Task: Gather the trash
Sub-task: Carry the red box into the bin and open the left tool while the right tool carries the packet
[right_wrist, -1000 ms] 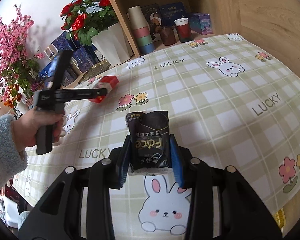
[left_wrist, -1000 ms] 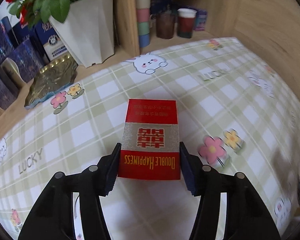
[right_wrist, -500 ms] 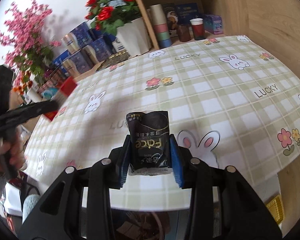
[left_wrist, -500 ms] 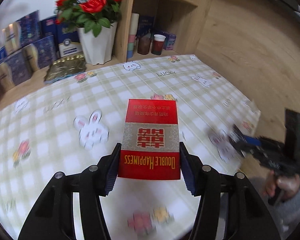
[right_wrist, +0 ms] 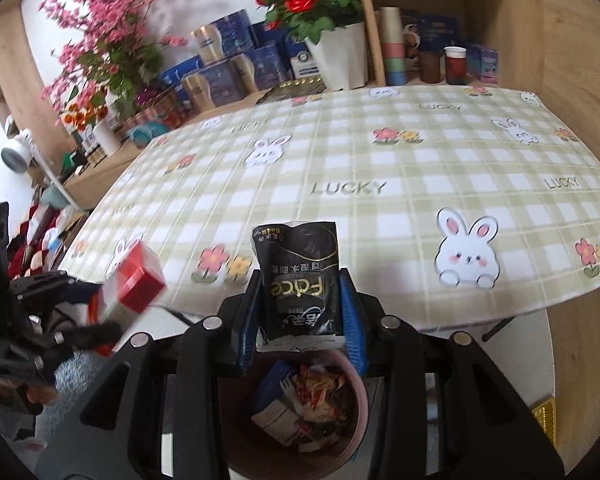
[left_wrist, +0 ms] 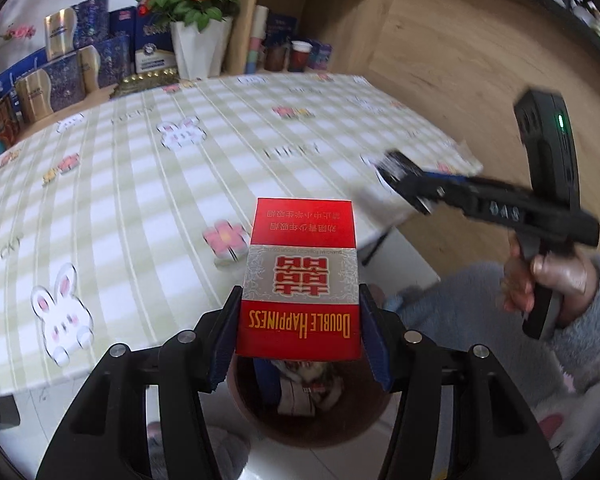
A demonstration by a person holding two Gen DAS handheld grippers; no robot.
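Left wrist view shows the left gripper (left_wrist: 298, 334) with its jaws clamped on the two long sides of a red cigarette pack (left_wrist: 300, 280), held in the air just off the near edge of the worktop (left_wrist: 140, 184), with a round trash bin (left_wrist: 312, 420) on the floor directly beneath the pack. From the right wrist view the right gripper (right_wrist: 300, 322) has its jaws pressed against a black tissue packet (right_wrist: 300, 280), also carried clear of the near edge and hanging above the same bin, which already holds crumpled wrappers and a small box. Both pieces of trash look ready to drop, so the step in hand is, as I judge it, the release. To do it well, each item should sit over the middle of the bin's mouth rather than its rim before the jaws part; the pack is rigid and should fall cleanly, while the soft packet may cling to one pad, so it probably wants a fuller opening. The two grippers are close together here, the right one showing at the right of the left wrist view, so letting go one after the other should keep them from knocking. No other loose trash shows on the checked cloth in either view.
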